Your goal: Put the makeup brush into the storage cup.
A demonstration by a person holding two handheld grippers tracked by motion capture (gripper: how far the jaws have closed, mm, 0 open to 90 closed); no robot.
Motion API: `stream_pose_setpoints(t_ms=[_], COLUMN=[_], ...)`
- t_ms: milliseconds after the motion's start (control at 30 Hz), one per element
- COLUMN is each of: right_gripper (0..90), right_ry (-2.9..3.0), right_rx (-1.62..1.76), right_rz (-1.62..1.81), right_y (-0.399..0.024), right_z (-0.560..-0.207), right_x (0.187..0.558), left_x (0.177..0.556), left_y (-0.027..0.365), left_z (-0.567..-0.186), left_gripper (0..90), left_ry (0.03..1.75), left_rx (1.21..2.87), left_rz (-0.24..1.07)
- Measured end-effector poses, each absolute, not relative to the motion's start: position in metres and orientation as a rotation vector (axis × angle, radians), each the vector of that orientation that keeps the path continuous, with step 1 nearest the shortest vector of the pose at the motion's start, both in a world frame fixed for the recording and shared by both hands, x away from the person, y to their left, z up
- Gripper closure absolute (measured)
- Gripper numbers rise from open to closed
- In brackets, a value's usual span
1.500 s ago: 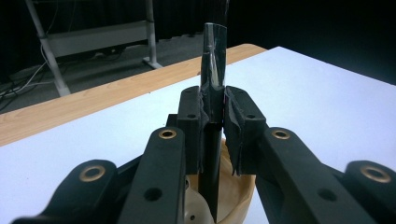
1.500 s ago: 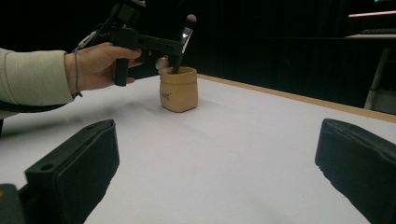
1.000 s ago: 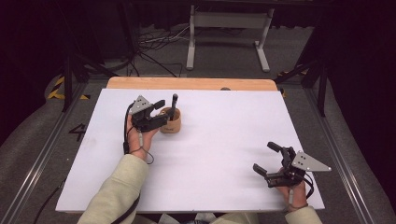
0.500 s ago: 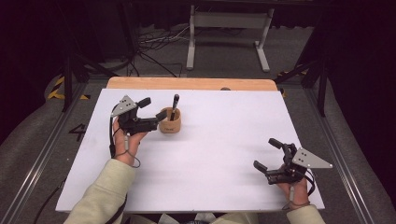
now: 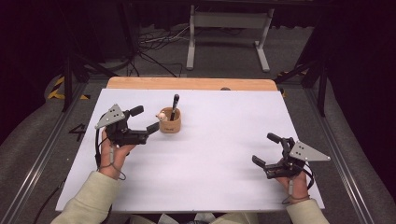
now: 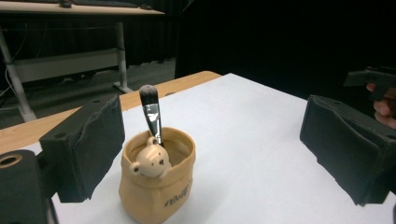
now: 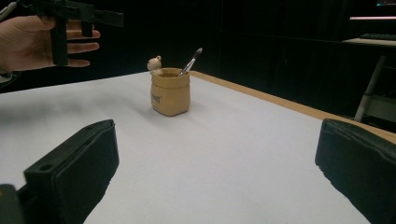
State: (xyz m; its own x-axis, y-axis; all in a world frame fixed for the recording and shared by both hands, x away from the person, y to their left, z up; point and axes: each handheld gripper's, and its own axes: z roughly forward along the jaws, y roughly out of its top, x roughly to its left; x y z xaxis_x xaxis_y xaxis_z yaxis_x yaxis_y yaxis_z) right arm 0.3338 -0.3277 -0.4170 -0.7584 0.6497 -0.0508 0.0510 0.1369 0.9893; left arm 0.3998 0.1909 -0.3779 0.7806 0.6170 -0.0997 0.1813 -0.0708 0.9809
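Observation:
A tan sack-shaped cup with a little bear head on its rim stands on the white sheet, left of centre. A dark makeup brush leans inside it, bristles up. My left gripper is open just left of the cup, its jaws pointing at it without touching. In the left gripper view the cup and brush sit close ahead, nearer the left pad. My right gripper is open and empty near the front right. The right gripper view shows the cup far off.
The white sheet covers a wooden table whose bare strip shows at the back. A metal stand and cables lie on the floor beyond. The left hand and its gripper appear at upper left in the right gripper view.
My left gripper has drawn back from the cup, to the left and a little toward the person. The cup, the brush and my right gripper have stayed where they were.

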Motion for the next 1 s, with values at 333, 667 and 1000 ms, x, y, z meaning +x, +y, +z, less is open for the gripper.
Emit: stream_pose_setpoints(t_ms=[333, 667, 1000], right_gripper=[0.0, 0.0, 0.0], right_ry=[1.963, 1.98, 2.014], right_rx=[0.667, 0.661, 0.64], right_rz=[1.659, 1.672, 1.669], right_y=[-0.327, -0.325, -0.32], right_z=[-0.417, -0.419, -0.424], right_x=[0.337, 0.339, 0.339], left_x=[0.377, 0.363, 0.355], left_y=[0.193, 0.204, 0.212], left_z=[-0.378, -0.389, -0.406], left_gripper=[3.0, 2.8, 2.8], left_ry=[0.574, 0.579, 0.577], left_rx=[1.659, 1.731, 1.761], left_rz=[0.382, 0.324, 0.278])
